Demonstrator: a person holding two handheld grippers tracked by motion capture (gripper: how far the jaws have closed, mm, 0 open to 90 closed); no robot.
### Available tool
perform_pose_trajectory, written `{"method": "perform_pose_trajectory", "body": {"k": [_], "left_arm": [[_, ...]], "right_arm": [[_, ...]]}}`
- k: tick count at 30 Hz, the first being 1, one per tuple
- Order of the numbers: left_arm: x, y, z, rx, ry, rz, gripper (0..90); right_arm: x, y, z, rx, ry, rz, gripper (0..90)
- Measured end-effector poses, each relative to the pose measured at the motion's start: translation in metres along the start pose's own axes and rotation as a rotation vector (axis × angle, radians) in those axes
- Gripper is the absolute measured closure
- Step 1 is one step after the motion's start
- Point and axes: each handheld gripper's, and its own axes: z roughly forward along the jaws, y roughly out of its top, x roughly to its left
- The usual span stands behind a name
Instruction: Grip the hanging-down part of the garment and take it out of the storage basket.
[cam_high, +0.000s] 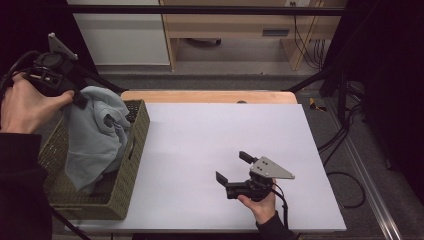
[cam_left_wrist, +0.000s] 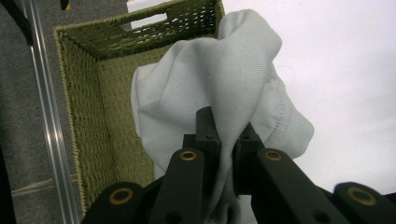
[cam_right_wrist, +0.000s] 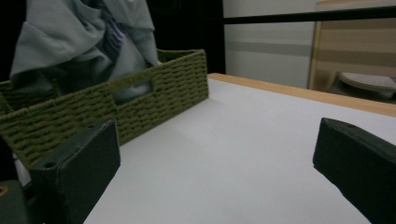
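A light grey-blue sweatshirt hangs over the green woven basket at the table's left edge, its lower part down inside. My left gripper is shut on a fold at the top of the sweatshirt and holds it up above the basket. My right gripper rests low over the white table surface near the front, open, with nothing between its jaws. From there the basket and the hanging sweatshirt lie ahead to the left.
The white sheet covers the table, with a wooden edge at the back. A black rail crosses above the far side. Cables trail on the floor to the right.
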Motion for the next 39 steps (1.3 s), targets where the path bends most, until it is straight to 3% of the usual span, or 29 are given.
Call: {"method": "perform_pose_trajectory", "body": {"k": [7, 11, 22, 26, 28, 39], "left_arm": [[-0.001, 0.001, -0.005, -0.004, 0.007, 0.005, 84.1], [0.0, 0.001, -0.009, -0.009, 0.011, 0.002, 84.1], [-0.003, 0.003, -0.017, -0.018, 0.02, 0.008, 84.1], [-0.005, 0.003, -0.018, -0.019, 0.018, 0.017, 84.0], [-0.005, 0.003, -0.019, -0.02, 0.016, 0.018, 84.1], [-0.006, 0.004, -0.021, -0.027, 0.01, 0.019, 84.1]], "right_arm": [[0.027, 0.017, 0.044, -0.007, 0.11, 0.031, 1.4], [0.036, 0.022, 0.06, -0.008, 0.133, 0.022, 1.6], [0.063, 0.032, 0.115, 0.003, 0.232, 0.053, 4.7], [0.074, 0.032, 0.135, 0.023, 0.241, 0.052, 5.1], [0.081, 0.032, 0.148, 0.032, 0.238, 0.027, 6.0], [0.096, 0.031, 0.181, 0.043, 0.236, -0.001, 8.3]]}}
